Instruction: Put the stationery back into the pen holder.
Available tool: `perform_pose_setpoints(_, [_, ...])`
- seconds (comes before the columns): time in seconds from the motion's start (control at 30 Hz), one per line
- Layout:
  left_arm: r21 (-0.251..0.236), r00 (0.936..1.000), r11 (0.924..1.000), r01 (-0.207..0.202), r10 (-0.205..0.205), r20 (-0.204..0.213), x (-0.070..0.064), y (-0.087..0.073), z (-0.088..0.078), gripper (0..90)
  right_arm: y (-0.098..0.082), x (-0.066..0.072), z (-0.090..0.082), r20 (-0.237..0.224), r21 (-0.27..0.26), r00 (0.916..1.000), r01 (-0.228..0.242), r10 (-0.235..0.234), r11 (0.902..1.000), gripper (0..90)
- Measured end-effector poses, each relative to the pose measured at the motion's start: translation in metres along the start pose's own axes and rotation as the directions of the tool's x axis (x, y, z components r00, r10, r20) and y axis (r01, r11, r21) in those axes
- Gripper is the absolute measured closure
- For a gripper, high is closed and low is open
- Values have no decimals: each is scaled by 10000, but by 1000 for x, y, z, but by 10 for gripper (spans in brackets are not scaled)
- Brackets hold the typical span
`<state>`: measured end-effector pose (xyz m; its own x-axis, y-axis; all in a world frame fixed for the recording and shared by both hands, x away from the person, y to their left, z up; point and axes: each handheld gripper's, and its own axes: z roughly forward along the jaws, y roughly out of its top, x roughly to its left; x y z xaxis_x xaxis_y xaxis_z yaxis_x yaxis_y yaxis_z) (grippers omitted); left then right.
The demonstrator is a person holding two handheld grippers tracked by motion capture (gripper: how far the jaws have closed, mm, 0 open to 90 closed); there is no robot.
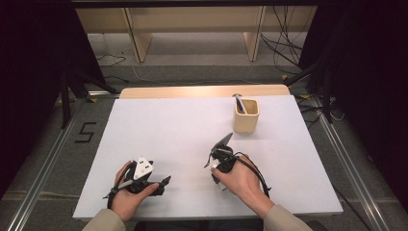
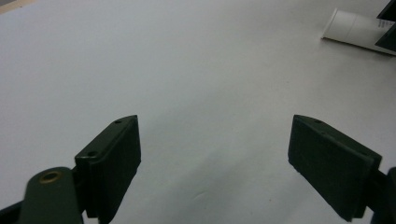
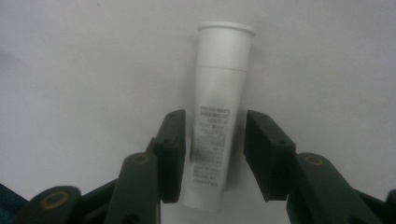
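The tube (image 3: 217, 126) lies flat on the counter (image 1: 159, 134), so the right gripper (image 3: 212, 154) straddles it, jaws apart and not yet pressing. The left gripper (image 2: 212, 163) waits with jaws wide open, holding nothing.

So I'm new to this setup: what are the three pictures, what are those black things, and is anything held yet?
No robot arm here: a person holds a two-jaw hand tool in each hand. The high view looks down on the white table; the left gripper is at its left, the right gripper nearer the middle. The other two pictures come from cameras riding on each gripper, looking along its black jaws.

Far on the table stands a wooden cup with a tool in it. A white tube lies flat on the table between the right gripper's jaws. There are narrow gaps on both sides of it, so it does not look clamped yet. The left gripper's jaws stand wide apart over bare table, holding nothing.
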<state>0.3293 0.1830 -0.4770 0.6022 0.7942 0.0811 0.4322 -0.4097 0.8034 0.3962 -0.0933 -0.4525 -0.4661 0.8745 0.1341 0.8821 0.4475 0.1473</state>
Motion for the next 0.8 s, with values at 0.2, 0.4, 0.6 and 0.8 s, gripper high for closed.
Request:
perform_pose_setpoints(0.2, [-18, 10000, 10000, 8, -8, -3, 0, 0, 0, 169, 1, 2, 3, 122, 126, 9999, 51, -52, 9999, 611])
perform_pose_setpoints(0.4, [-19, 10000, 10000, 25, -25, 3, 0, 0, 0, 169, 2, 2, 3, 158, 148, 9999, 59, -62, 9999, 632])
perform_pose_setpoints(0.6, [-16, 10000, 10000, -3, 3, 0, 0, 0, 0, 169, 3, 3, 4, 205, 190, 9998, 5, -9, 9998, 641])
perform_pose_setpoints(0.8, [-16, 10000, 10000, -3, 3, -5, 0, 0, 0, 169, 3, 4, 4, 272, 208, 9996, -23, 18, 9998, 646])
